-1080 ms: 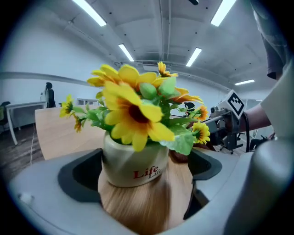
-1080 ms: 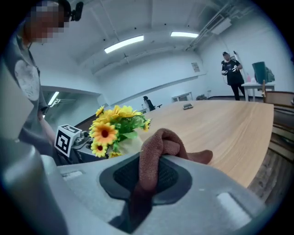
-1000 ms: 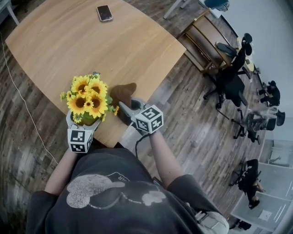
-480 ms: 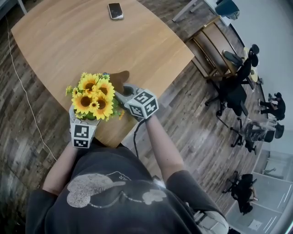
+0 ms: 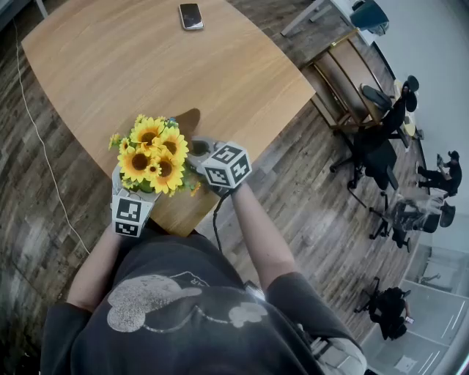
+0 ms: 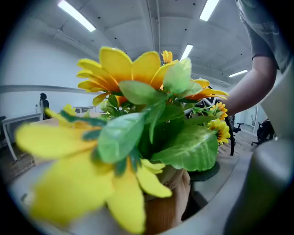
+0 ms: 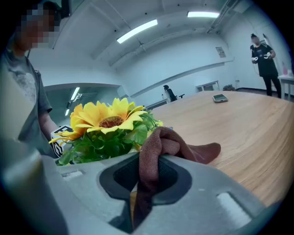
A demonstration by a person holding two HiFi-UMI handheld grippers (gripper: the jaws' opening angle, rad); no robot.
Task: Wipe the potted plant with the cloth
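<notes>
Gripping a fold of the brown cloth (image 7: 167, 142), my right gripper (image 7: 144, 179) has its jaws pinched shut; the head view hides this under the marker cube. The cloth is just beside the potted plant (image 7: 108, 124). My left gripper (image 5: 134, 196) is clamped on the pot, visible between the jaws only in the left gripper view. The plant is at the surface's (image 5: 110, 66) near edge, with a phone (image 5: 191, 15) far across.

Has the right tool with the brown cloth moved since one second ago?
Yes. Measured against the phone on the table, the right tool has shifted left and slightly farther onto the table, bringing the brown cloth closer to the sunflower plant.
</notes>
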